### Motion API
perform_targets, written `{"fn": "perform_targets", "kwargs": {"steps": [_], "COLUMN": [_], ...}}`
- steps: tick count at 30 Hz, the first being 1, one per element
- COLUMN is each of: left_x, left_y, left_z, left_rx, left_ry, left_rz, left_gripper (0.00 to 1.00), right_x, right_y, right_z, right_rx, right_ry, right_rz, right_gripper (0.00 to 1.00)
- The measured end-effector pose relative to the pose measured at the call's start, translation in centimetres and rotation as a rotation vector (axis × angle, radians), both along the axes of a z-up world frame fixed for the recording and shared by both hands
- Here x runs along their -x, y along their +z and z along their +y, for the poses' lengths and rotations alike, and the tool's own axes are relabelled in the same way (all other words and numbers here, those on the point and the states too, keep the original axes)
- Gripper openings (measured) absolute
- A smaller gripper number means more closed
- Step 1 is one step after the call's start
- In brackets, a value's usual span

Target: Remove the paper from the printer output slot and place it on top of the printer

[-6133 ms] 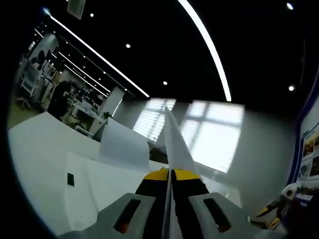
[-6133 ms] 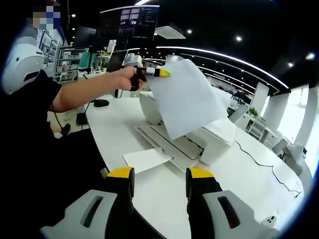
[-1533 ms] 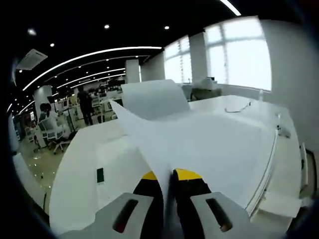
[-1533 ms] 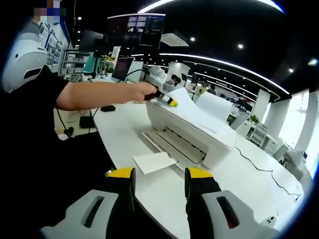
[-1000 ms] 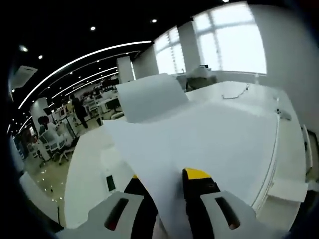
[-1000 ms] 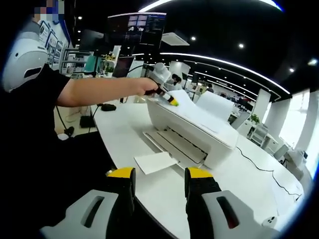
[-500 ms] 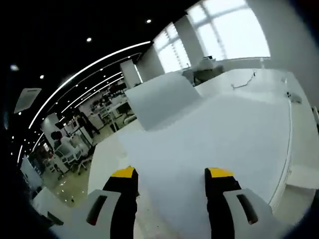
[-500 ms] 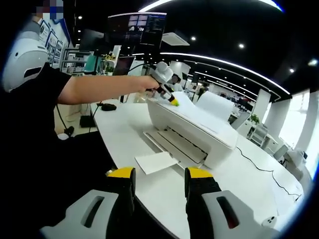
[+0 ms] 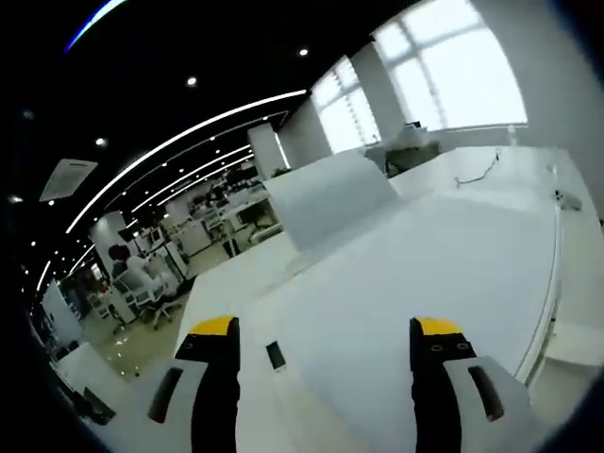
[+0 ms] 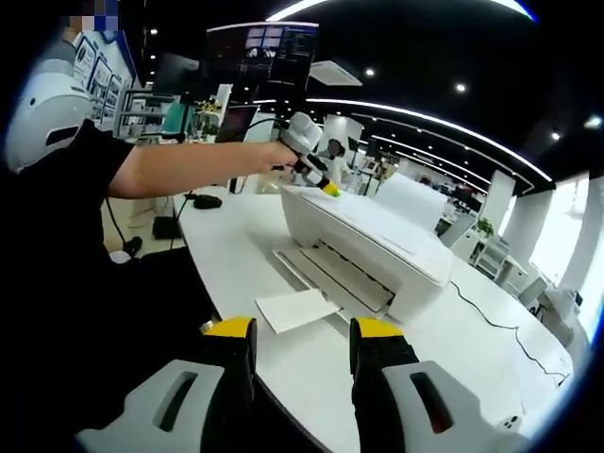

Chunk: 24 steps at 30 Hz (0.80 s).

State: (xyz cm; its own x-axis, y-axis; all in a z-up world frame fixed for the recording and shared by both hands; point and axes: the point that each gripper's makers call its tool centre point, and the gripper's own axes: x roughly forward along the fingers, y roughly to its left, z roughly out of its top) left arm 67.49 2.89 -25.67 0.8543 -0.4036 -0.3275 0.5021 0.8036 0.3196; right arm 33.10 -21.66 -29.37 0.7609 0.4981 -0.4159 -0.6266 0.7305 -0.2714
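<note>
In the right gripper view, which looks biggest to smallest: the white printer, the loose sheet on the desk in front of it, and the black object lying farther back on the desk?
1. printer, by far the largest.
2. loose sheet, clearly smaller.
3. black object, smallest as seen, though it lies farther from the camera, so its real size against the sheet is unsure.

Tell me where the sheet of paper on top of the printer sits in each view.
Left gripper view: paper spreads across the centre-right, beyond the open jaws.
Right gripper view: paper lies flat on the printer, right of centre.
Shared landmark: the upright rear paper tray.
</note>
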Motion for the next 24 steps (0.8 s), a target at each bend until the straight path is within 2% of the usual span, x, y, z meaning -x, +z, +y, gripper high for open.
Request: {"fn": "perform_targets", "kwargs": {"steps": [4, 10, 15, 20, 24], "left_x": [0.1, 0.5, 0.9, 1.7, 2.0], "left_y": [0.3, 0.5, 0.7, 0.5, 0.4], "left_z": [0.0, 0.5, 1.0, 0.9, 1.6], "left_rx": [0.04, 0.076, 0.085, 0.1, 0.09], "left_ry": [-0.026, -0.055, -0.071, -0.11, -0.135], "left_rz": [0.009, 0.035, 0.033, 0.069, 0.081], "left_gripper": [0.76, 0.77, 0.77, 0.78, 0.78], "right_x": [-0.3, -0.8, -1.0, -1.2, -1.3], "right_y": [0.0, 0.3, -0.1, -0.4, -0.9], "right_z": [0.3, 0.4, 0.4, 0.1, -0.3], "right_rx": [0.032, 0.042, 0.032, 0.037, 0.079], "right_ry": [0.013, 0.006, -0.006, -0.031, -0.043], "right_rz": [-0.007, -0.014, 0.003, 0.007, 0.005], "right_gripper": [0.35, 0.37, 0.37, 0.38, 0.4]}}
